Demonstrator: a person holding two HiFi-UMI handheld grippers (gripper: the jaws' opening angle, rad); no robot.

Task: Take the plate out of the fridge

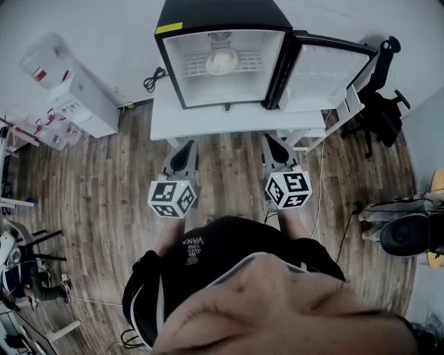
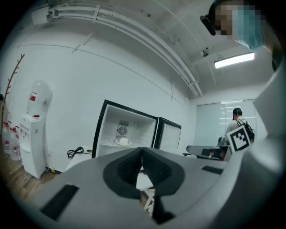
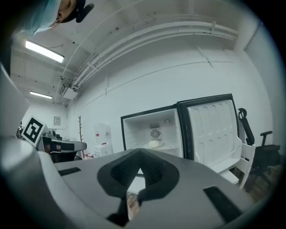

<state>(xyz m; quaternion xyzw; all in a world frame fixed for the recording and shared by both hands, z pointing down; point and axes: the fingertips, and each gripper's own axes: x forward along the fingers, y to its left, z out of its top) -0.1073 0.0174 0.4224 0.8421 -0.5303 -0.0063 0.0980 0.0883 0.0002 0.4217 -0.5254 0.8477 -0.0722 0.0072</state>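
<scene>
Sitting on the shelf (image 1: 196, 66) inside the open fridge (image 1: 208, 14), the plate (image 1: 222, 63) is carrying a pale mound. The fridge is standing on a table (image 1: 208, 125). The left gripper (image 1: 186, 147) and right gripper (image 1: 273, 143) are hovering level before it, jaws pressed together, gripping nothing.

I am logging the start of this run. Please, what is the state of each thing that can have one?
Fridge: open.
Fridge door: swung wide open.
Plate: on the wire shelf inside the fridge, untouched.
Left gripper: shut, empty.
Right gripper: shut, empty.
</scene>
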